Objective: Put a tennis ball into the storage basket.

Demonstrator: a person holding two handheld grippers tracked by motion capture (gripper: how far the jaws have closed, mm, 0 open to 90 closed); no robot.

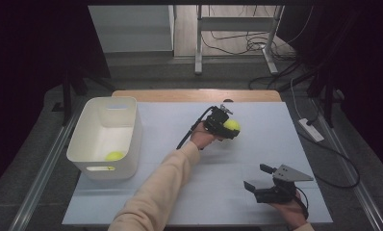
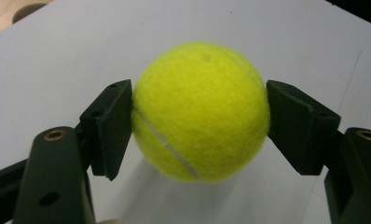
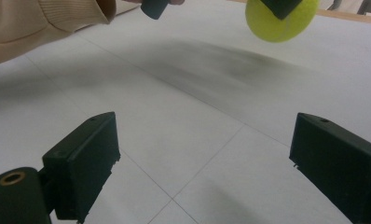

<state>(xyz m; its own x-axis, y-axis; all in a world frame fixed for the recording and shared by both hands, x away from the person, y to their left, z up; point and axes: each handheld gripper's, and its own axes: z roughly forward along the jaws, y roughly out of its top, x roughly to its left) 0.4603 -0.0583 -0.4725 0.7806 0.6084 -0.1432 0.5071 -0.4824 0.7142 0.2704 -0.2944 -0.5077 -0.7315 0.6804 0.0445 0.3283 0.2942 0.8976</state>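
Observation:
A yellow tennis ball (image 1: 231, 125) (image 2: 200, 112) is clamped between the jaws of my left gripper (image 1: 226, 127) (image 2: 200, 116), a little above the white table cover (image 1: 257, 154) near its middle back. Both black pads press on the ball's sides, and its shadow lies on the cover beneath. The same ball (image 3: 281, 21) shows at the top of the right gripper view, off the surface. My right gripper (image 1: 256, 178) (image 3: 202, 158) rests low at the front right, open, with nothing between its jaws. A second tennis ball (image 1: 115, 156) lies inside the white bin (image 1: 132, 144) at the left.
The white bin stands on the left part of the cover, its opening upward. A wooden table edge (image 1: 194, 95) runs along the back. A power strip (image 1: 311, 130) and cables lie on the floor to the right. A beige sleeve (image 1: 156, 192) crosses the front middle.

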